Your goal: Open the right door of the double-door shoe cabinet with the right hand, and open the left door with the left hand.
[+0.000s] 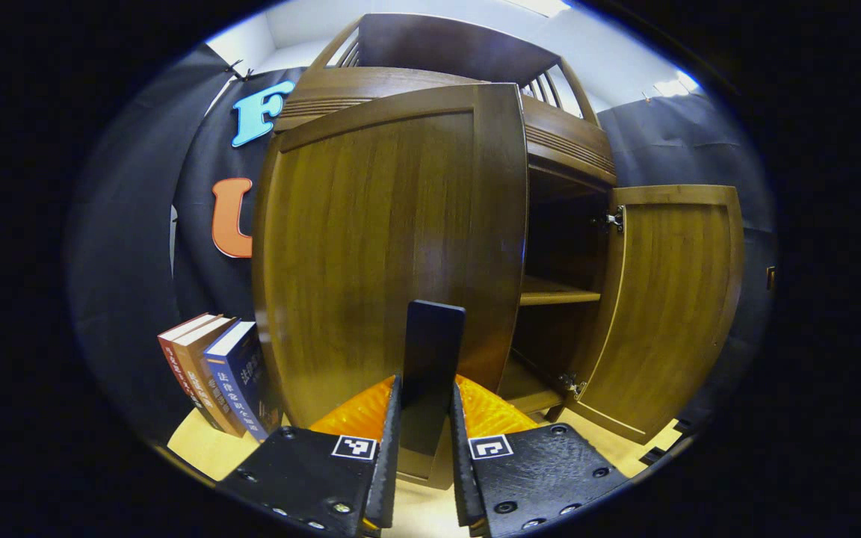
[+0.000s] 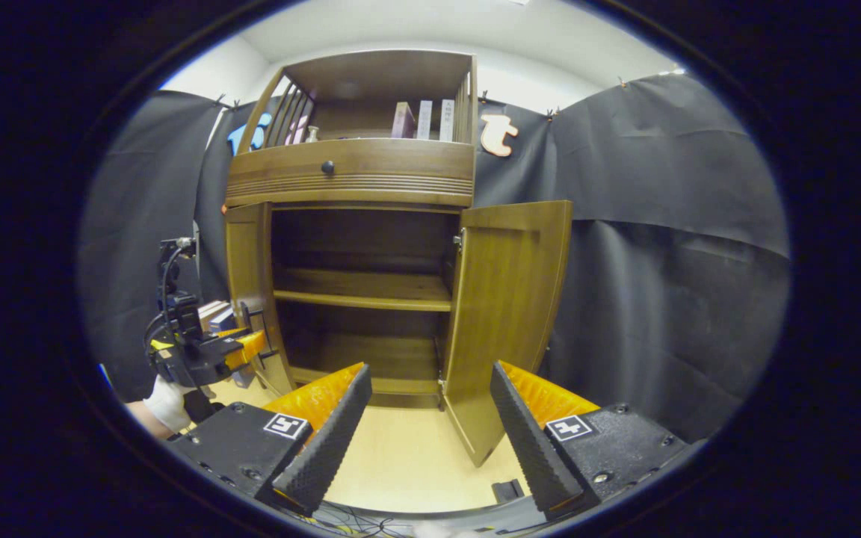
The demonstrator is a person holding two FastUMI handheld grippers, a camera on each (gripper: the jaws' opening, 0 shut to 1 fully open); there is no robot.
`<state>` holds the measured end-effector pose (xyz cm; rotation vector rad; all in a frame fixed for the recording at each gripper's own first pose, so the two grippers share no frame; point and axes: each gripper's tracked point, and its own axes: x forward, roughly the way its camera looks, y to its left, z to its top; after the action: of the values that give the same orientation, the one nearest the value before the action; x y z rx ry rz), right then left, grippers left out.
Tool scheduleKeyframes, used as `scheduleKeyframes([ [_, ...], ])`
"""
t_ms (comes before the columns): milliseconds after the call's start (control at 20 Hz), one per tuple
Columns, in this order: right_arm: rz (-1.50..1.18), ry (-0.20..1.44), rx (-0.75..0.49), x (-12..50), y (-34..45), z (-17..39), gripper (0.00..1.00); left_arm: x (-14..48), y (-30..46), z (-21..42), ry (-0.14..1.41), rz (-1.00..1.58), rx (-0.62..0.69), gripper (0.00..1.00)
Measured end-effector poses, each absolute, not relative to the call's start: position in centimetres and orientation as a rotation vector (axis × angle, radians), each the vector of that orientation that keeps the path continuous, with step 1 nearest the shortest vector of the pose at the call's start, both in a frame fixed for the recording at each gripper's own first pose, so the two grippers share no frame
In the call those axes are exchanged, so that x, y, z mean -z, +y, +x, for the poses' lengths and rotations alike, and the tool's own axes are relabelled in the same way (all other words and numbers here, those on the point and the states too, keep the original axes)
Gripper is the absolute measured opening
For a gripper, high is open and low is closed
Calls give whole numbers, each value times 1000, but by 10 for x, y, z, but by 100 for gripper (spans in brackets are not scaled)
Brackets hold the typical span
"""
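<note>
both doors of the shoe cabinet (image 2: 359,179) stand open.
left gripper (image 1: 424,418) has its fingers clamped on the dark handle (image 1: 430,359) of the left door (image 1: 393,246), swung wide beside upright books (image 1: 217,373). right gripper (image 2: 427,418) hangs apart from the right door (image 2: 509,314), fingers spread wide over the pale floor (image 2: 415,463).

Ahead of the jaws, black cloth wall drapes (image 2: 662,224) hang from clips below a white upper wall (image 2: 535,75) and ceiling. A pale wooden floor (image 2: 415,456) lies just beyond the jaws. Three upright hardback books (image 1: 214,373) stand left of them.
</note>
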<state>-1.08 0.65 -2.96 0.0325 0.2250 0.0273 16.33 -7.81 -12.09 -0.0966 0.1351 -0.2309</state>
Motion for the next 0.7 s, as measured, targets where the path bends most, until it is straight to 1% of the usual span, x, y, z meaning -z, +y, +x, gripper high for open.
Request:
scheduleKeyframes([
  [400, 51, 223, -123, 34, 39, -8, 100, 123, -31, 127, 121, -28, 155, 30],
  [700, 68, 240, -185, 40, 59, 0, 100, 125, 2, 108, 136, -80, 112, 30],
])
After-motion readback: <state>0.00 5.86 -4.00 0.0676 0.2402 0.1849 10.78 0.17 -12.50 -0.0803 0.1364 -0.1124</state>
